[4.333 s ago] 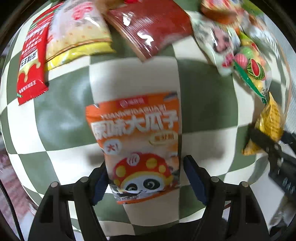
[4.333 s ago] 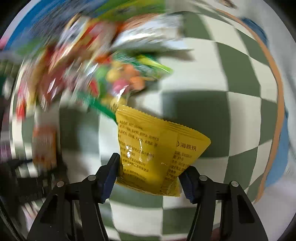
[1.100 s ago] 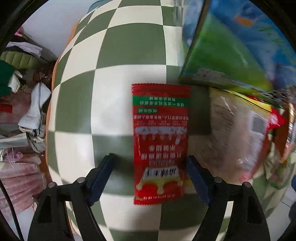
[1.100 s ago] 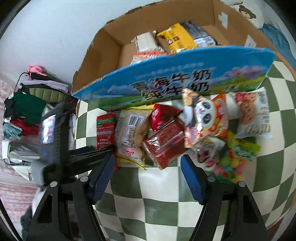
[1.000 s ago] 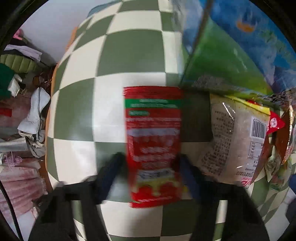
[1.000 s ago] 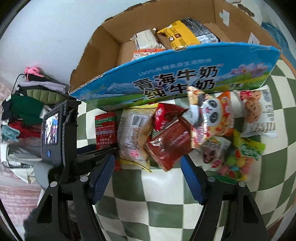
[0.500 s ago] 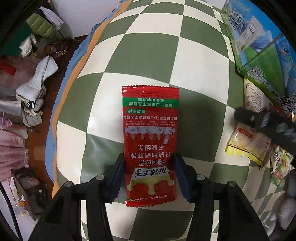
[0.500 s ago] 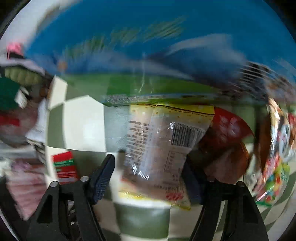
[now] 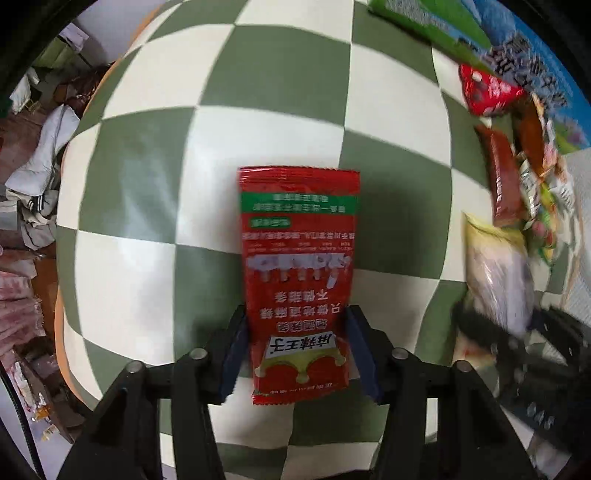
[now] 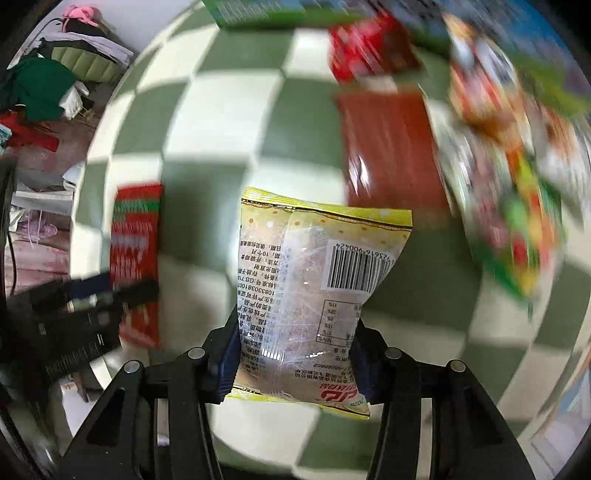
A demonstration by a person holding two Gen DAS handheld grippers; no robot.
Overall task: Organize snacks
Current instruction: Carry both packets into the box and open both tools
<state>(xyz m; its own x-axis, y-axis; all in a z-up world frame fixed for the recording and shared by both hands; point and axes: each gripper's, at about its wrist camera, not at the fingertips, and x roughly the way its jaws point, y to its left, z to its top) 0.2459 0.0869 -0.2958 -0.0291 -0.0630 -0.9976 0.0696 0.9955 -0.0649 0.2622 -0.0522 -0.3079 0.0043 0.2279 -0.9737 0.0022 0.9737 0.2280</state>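
The left gripper (image 9: 297,354) fingers clench the red packet (image 9: 298,273), its long axis running straight ahead above the checkered surface (image 9: 155,192); right gripper (image 10: 293,354) grasps the yellow-edged bag (image 10: 314,288) likewise; the milk carton (image 9: 491,33) lies beyond both

Green-and-white checkered cloth (image 9: 258,122) seen spread over worktop, orange and blue border (image 9: 99,88) noted along left edge. Brown floor (image 10: 62,147) visible beyond left edge. Heaped clothing: white and grey garments (image 9: 37,184), green garment (image 10: 40,88), red fabric (image 10: 26,140). Light green cushioned seat (image 10: 88,62) seen behind. Pale wall (image 10: 147,18) noted at top. Glare seen on white squares.
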